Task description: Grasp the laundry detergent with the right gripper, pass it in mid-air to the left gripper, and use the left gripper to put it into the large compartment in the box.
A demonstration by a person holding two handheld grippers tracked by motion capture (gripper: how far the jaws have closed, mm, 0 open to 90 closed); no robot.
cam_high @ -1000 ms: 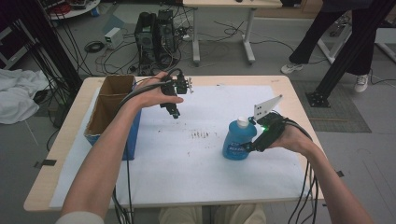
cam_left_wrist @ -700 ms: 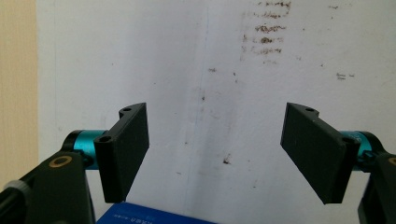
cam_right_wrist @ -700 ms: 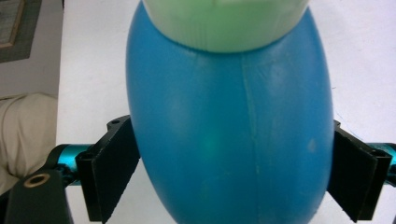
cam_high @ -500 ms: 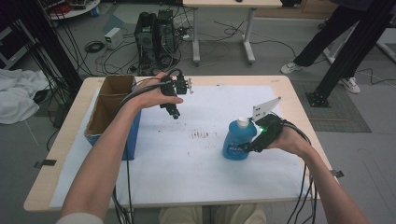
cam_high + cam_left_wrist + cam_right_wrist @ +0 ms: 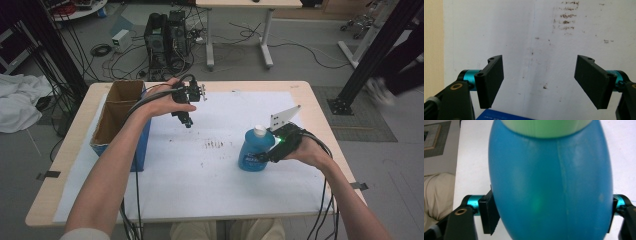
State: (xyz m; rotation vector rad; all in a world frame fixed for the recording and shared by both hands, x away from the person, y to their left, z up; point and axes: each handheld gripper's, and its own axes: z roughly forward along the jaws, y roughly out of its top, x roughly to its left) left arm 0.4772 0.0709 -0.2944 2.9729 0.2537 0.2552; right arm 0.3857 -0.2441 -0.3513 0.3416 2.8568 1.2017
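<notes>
A blue plastic bottle [image 5: 252, 150] with a white cap stands upright on the white paper at the right of the table. My right gripper [image 5: 261, 157] comes at it from the right and low on its body. In the right gripper view the bottle [image 5: 549, 182] bulges between the two black jaws, which have just been closing, and both pads press on its sides. My left gripper [image 5: 187, 121] hangs over the paper at the back left, pointing down, next to the box. Its jaws [image 5: 539, 77] stand wide apart with nothing between them.
An open cardboard box [image 5: 117, 112] with blue sides sits on the left side of the table. Brown smudges [image 5: 215, 144] mark the white paper [image 5: 200, 185] near its middle. Cables trail from both grippers. A computer tower [image 5: 165, 32] and wires lie on the floor behind the table.
The right gripper has settled a little closer against the bottle. The left hand has kept still. The person standing at the back right has moved off to the right.
</notes>
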